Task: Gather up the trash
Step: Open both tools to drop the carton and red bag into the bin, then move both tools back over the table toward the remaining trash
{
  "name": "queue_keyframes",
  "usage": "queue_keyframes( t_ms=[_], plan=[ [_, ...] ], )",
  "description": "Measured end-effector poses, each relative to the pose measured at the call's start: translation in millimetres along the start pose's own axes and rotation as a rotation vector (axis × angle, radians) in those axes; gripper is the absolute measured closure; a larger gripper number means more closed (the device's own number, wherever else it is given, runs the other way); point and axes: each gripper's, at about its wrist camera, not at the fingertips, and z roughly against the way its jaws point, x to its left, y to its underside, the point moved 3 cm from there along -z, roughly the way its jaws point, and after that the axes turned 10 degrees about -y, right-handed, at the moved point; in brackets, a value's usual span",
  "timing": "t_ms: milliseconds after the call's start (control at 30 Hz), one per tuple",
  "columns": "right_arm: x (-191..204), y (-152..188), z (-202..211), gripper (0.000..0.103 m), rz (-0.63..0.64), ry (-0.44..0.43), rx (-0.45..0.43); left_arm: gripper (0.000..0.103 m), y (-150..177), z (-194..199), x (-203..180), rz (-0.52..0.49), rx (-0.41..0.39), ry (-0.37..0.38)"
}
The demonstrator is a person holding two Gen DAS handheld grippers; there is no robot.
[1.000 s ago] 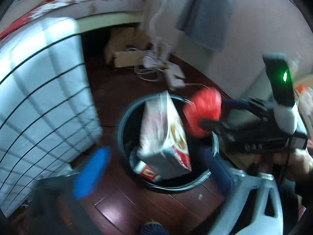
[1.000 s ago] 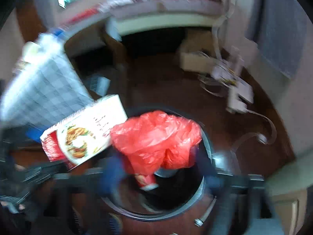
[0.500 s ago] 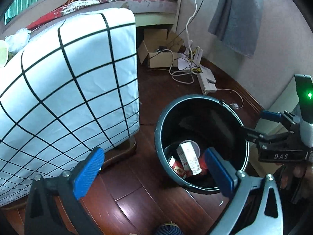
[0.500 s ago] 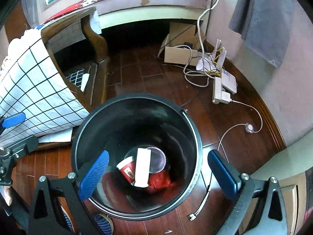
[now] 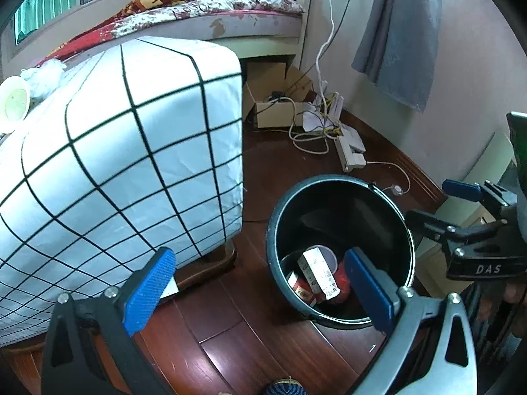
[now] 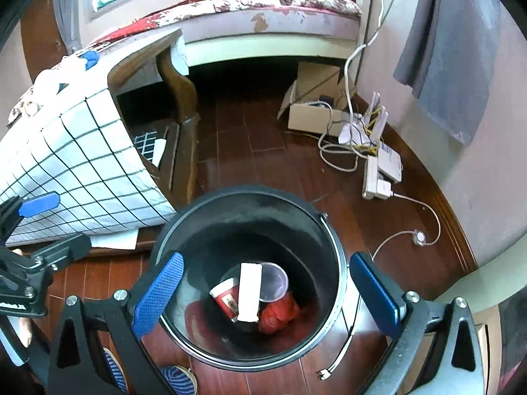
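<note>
1. Trash has just dropped: box and red bag now lie at the bucket bottom.
2. Left gripper and right gripper both hang with jaws wide, empty.
3. Next piece likely waits on the table.

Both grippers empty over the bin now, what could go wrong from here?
1. The right gripper hangs wide open over the black bin; pulling back low might clip the rim and tip it.
2. The loose white cable and plug lie beside the bin, a likely snag.
</note>
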Motion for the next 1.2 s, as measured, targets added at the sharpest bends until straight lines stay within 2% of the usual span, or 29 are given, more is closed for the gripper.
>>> queue_keyframes(
  t_ms=[333, 500, 767, 1200],
  plan=[
    [37, -23, 19, 0.001, 0.075, -0.042, -0.055, 0.001, -8, 25, 25, 0.04, -0.05, -0.046],
    [64, -48, 32, 0.001, 0.102, -0.097, -0.102, 0.001, -18, 45, 56, 0.095, -0.096, -0.129],
    [123, -87, 38, 0.001, 0.187, -0.185, -0.146, 0.001, -21, 79, 119, 0.204, -0.157, -0.242],
    [227, -151, 6, 0.001, 0.28, -0.334, -0.164, 0.001, -13, 102, 238, 0.381, -0.184, -0.434]
  ],
)
